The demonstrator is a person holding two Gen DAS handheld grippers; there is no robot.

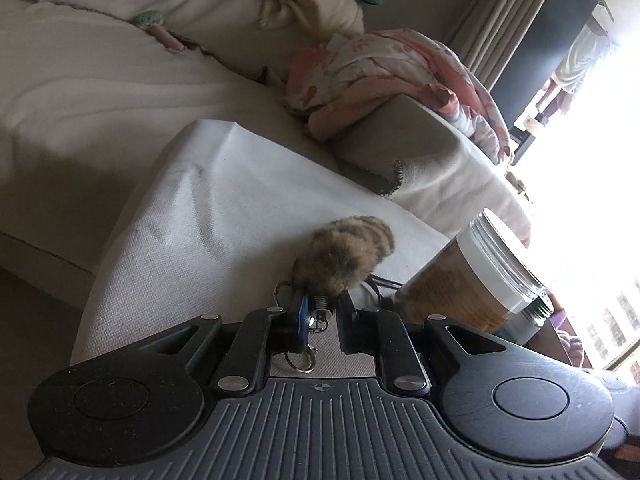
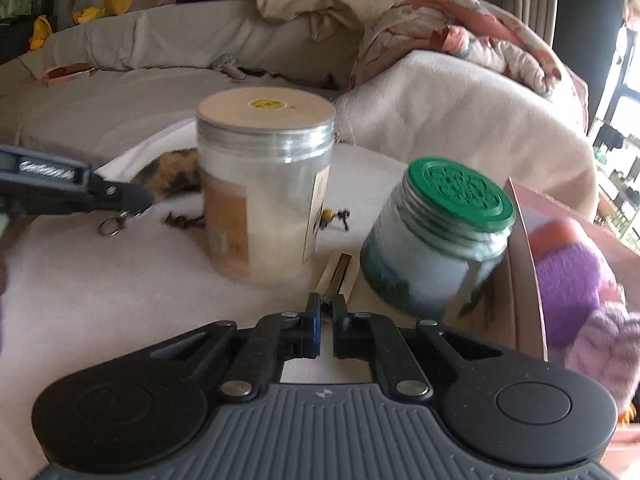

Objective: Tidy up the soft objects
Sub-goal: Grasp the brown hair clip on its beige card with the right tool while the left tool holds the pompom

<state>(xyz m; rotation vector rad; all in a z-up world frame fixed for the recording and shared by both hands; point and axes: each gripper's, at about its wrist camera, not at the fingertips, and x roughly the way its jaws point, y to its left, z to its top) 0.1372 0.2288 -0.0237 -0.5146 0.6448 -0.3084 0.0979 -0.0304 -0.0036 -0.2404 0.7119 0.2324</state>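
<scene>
Mid-task. Left gripper (image 1: 320, 312) is clamped on the keyring end of the fur toy (image 1: 346, 256), which lies on the white cloth (image 1: 192, 216) at 12 o'clock of it, beside the jar (image 2: 266, 184). Right gripper (image 2: 327, 316) is closed, nothing evidently held. Knit toys (image 2: 576, 292) are boxed at 3 o'clock; fur toy not yet stowed.

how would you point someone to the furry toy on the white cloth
Find the tall clear jar with the flat pale lid, standing on the white cloth. The furry toy lies on the cloth right beside it. It alone is brown, striped and fluffy, with metal key rings attached.
</scene>
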